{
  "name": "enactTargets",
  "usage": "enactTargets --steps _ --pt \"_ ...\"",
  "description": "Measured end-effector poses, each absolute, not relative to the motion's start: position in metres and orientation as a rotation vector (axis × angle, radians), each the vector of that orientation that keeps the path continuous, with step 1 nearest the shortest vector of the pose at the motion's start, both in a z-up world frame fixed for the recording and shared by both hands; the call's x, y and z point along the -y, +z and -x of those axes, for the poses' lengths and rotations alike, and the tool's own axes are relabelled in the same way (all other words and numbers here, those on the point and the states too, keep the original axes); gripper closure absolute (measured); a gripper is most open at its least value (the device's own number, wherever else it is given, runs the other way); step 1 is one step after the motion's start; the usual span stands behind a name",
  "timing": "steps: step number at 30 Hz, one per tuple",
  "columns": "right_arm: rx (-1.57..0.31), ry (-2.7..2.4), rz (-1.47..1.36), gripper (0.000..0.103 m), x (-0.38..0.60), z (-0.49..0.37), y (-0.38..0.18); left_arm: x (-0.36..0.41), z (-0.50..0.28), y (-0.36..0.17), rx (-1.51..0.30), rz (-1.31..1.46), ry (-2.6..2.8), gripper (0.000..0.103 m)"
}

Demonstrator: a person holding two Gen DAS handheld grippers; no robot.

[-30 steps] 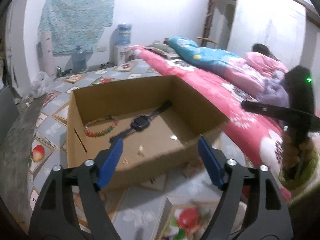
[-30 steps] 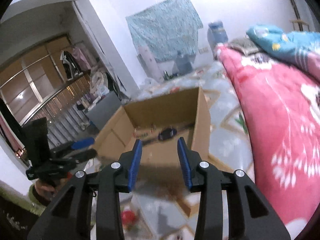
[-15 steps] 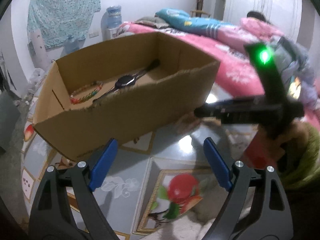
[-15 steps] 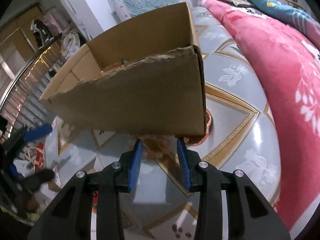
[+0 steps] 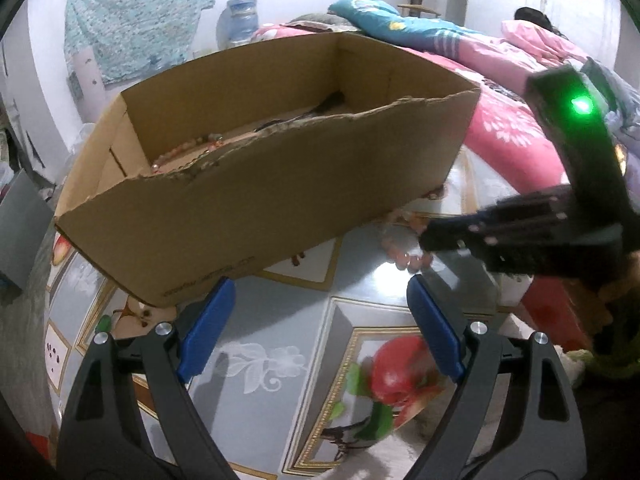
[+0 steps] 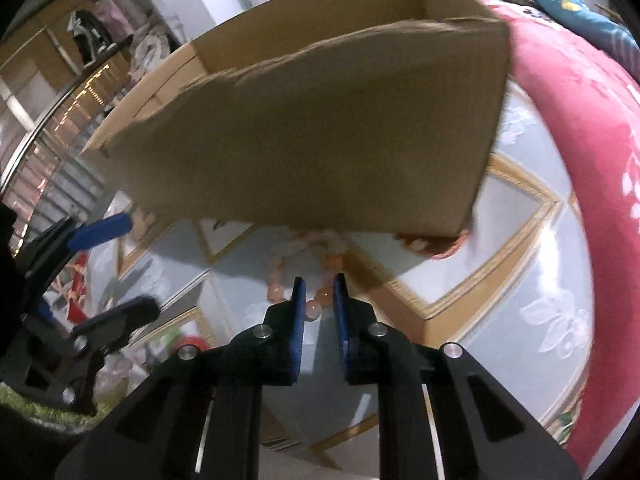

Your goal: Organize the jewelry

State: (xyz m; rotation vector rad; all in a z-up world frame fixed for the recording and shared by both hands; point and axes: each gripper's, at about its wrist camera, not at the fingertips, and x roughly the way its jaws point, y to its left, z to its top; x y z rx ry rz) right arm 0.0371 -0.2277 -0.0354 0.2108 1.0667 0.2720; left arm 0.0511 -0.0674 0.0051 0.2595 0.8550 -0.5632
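Note:
A brown cardboard box (image 5: pixel 248 184) stands on the tiled floor; a beaded bracelet (image 5: pixel 180 150) and a dark watch strap (image 5: pixel 328 102) show inside it. A pink beaded bracelet (image 6: pixel 316 304) lies on the floor in front of the box, also seen in the left wrist view (image 5: pixel 400 256). My right gripper (image 6: pixel 318 292) is low over it, jaws narrowly apart with beads between the tips; it also shows in the left wrist view (image 5: pixel 424 240). My left gripper (image 5: pixel 316 308) is open and empty, near the box's front wall.
A bed with a pink floral cover (image 5: pixel 508 128) runs along the right. A small pendant piece (image 5: pixel 136 314) lies at the box's front left corner. A water bottle (image 5: pixel 240 20) stands by the far wall. Shelves with clothes (image 6: pixel 92 52) are at the left.
Both grippers have dropped lower and closer to the box. The right gripper's jaws have narrowed and come down around the pink bracelet.

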Motion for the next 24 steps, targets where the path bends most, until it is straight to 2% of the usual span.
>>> enactTargets --steps 10,24 --pt "-1.091 0.458 -0.231 0.091 0.178 -0.037 -0.042 0.061 -0.062 0.001 -0.868 -0.261 -0.503 0.019" --pt "-0.944 0.347 -0.325 0.090 0.235 -0.061 -0.014 0.057 -0.070 -0.003 -0.878 -0.258 -0.498 0.019"
